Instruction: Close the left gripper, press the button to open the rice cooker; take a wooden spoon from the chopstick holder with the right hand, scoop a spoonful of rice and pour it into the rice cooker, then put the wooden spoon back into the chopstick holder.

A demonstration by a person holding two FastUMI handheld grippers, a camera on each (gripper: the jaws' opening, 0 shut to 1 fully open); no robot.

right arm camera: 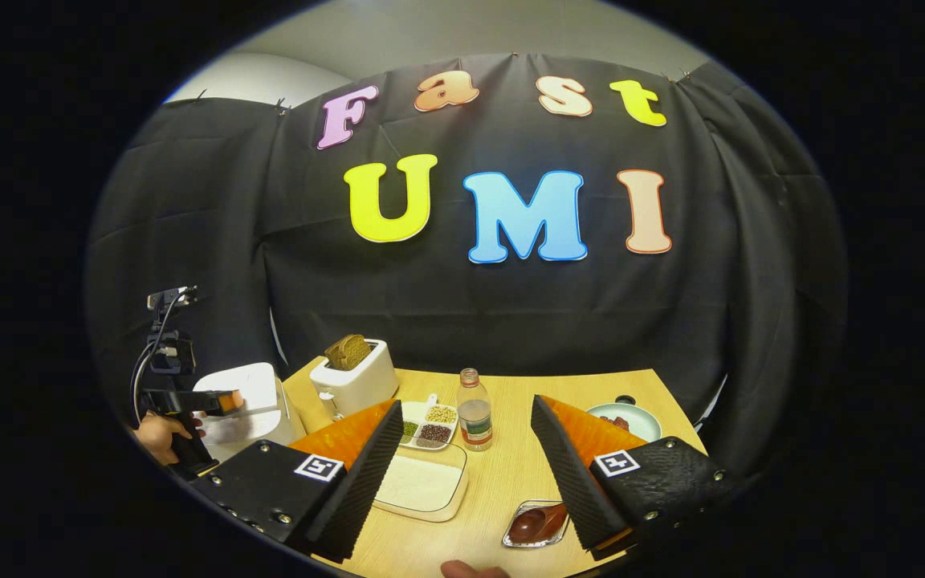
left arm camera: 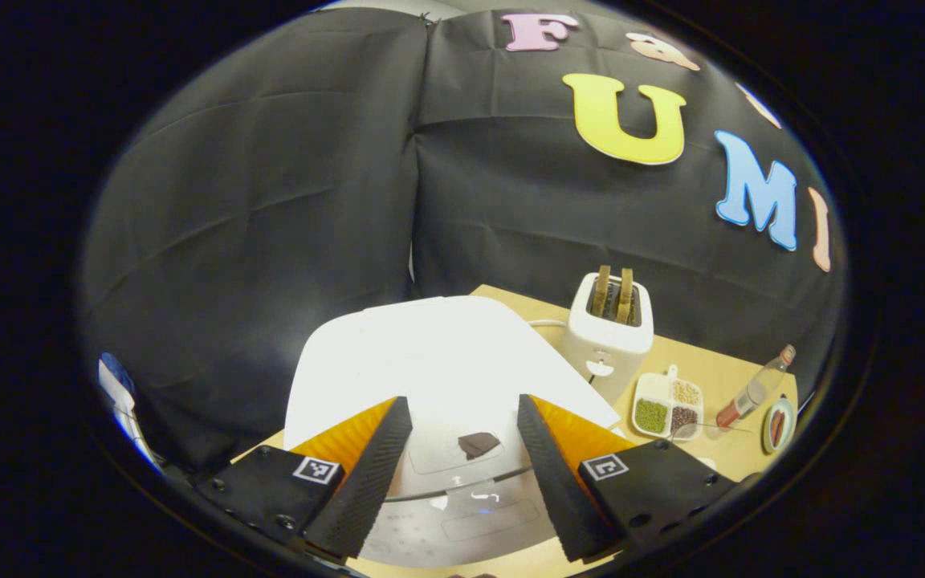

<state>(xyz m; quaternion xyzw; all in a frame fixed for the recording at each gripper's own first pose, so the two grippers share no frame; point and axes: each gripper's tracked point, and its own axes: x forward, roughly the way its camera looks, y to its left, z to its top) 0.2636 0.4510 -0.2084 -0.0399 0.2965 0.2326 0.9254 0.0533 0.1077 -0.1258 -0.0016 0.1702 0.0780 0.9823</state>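
L gripper [left arm camera: 462, 474] hovers over the rice cooker [left arm camera: 430, 361] front, fingers spread wide, nothing between them. R gripper [right arm camera: 462, 474] also spread and empty, above a tray of rice [right arm camera: 422, 486]. Farther left, a hand [right arm camera: 159, 437] holds the other gripper at the cooker.

Lighting dim overall, with heavy fisheye bending at the edges of both views. The white rice cooker [left arm camera: 430, 361] lid is overexposed, detail lost; focus otherwise sharp
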